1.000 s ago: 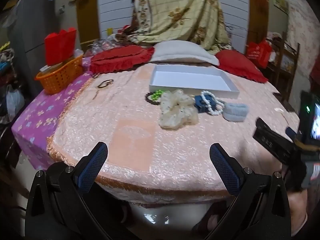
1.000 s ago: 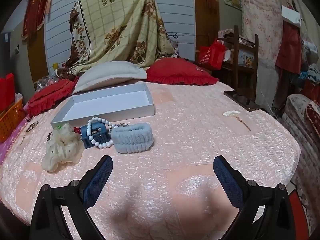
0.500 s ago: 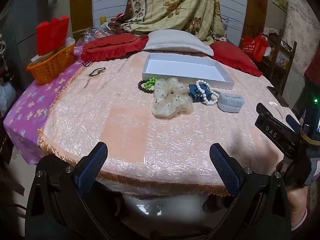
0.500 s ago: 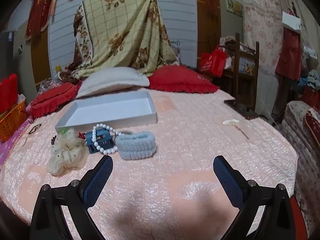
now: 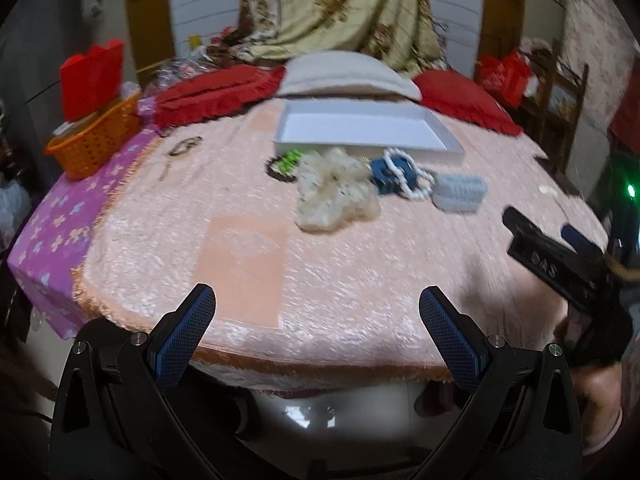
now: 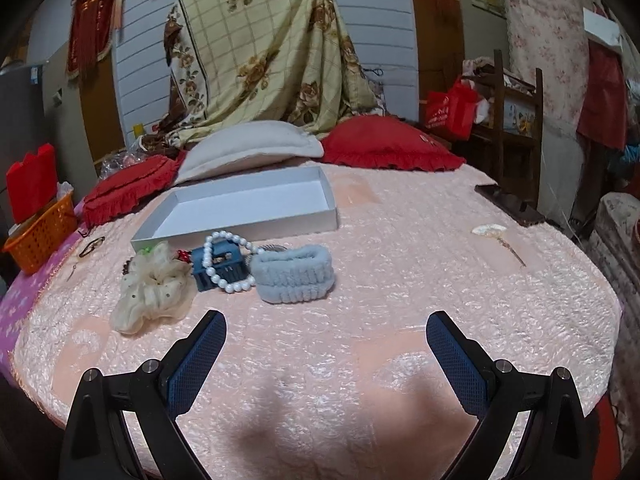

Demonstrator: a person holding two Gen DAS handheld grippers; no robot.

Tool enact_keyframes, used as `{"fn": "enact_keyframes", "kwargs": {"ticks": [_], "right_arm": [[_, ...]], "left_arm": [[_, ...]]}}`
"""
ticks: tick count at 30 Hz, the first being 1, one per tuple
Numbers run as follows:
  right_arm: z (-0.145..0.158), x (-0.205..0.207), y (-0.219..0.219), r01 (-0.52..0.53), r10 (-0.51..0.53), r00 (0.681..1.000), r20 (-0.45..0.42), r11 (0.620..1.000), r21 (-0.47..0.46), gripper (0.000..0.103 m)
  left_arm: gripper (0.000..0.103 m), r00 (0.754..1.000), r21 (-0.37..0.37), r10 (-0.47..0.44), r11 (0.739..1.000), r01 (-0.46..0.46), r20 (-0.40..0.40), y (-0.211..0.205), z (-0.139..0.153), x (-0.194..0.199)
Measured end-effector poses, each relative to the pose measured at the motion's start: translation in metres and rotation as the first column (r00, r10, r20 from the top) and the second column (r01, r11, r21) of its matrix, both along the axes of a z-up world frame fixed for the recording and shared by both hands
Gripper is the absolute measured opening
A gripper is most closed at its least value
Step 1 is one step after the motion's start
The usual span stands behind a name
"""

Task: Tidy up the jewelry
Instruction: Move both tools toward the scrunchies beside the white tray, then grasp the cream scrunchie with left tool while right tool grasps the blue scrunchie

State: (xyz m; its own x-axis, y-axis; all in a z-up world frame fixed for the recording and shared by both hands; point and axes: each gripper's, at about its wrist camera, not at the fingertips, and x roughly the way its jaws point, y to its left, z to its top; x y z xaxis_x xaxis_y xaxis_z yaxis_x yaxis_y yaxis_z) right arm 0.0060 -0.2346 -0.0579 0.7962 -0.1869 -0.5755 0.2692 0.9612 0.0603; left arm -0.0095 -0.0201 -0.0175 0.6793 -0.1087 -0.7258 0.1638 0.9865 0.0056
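The left gripper hangs over the near edge of the table with its blue-padded fingers spread wide and nothing between them; the right gripper is likewise spread and empty, low above the pink cloth. Ahead of both, the jewelry lies in a loose row just in front of a shallow white tray: a cream ruffled scrunchie, a dark blue hair claw with a white pearl bracelet looped over it, and a pale blue fuzzy band touching the pearls. Green beads on a dark ring sit beside the scrunchie in the blurred left view. Further right, well apart, a pale hairpin lies alone. In the left view the other tool's black body shows the letters "DAS". The textured pink tablecloth covers a round table, with a purple flowered cloth under it at the left edge. An orange basket, red cushions, a white pillow and a floral checked blanket stand behind.
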Motion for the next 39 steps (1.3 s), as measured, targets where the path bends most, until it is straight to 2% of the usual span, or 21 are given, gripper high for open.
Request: {"fn": "enact_keyframes", "kwargs": {"ticks": [6,16,19,21,23,27,34,39], "right_arm": [[-0.012,0.007,-0.012,-0.005,0.008,0.999,-0.053,0.999,0.046,0.092],[-0.005,0.042,-0.027,-0.114,0.123,0.99,-0.067,0.986,0.12,0.084],[-0.004,0.059,-0.03,-0.137,0.151,0.985,-0.082,0.979,0.152,0.084],[-0.005,0.069,-0.034,-0.145,0.164,0.983,-0.079,0.968,0.206,0.084],[-0.007,0.078,-0.039,-0.146,0.172,0.982,-0.08,0.955,0.259,0.084],[-0.008,0.097,-0.046,-0.129,0.164,0.982,-0.095,0.945,0.301,0.084],[-0.023,0.122,-0.059,-0.091,0.157,0.978,-0.137,0.913,0.397,0.074],[-0.033,0.129,-0.055,-0.088,0.164,0.973,-0.162,0.914,0.395,0.073]], "left_arm": [[0.102,0.999,0.044,-0.029,0.999,0.03,-0.04,-0.008,-0.01,0.006],[0.102,0.995,0.065,0.097,0.993,-0.097,0.005,0.029,0.008,0.068],[0.102,0.995,0.049,0.101,0.994,-0.101,-0.007,0.035,0.009,0.093],[0.102,0.996,0.036,0.092,0.995,-0.091,-0.02,0.035,0.007,0.107],[0.102,0.995,0.017,0.085,0.996,-0.084,-0.043,0.035,0.001,0.125],[0.102,0.993,-0.032,0.063,0.997,-0.066,-0.098,0.032,-0.011,0.155],[0.102,0.985,-0.053,0.048,0.997,-0.057,-0.163,0.023,-0.036,0.203],[0.09,0.965,-0.128,0.008,0.991,-0.043,-0.264,0.015,-0.061,0.223]]}}
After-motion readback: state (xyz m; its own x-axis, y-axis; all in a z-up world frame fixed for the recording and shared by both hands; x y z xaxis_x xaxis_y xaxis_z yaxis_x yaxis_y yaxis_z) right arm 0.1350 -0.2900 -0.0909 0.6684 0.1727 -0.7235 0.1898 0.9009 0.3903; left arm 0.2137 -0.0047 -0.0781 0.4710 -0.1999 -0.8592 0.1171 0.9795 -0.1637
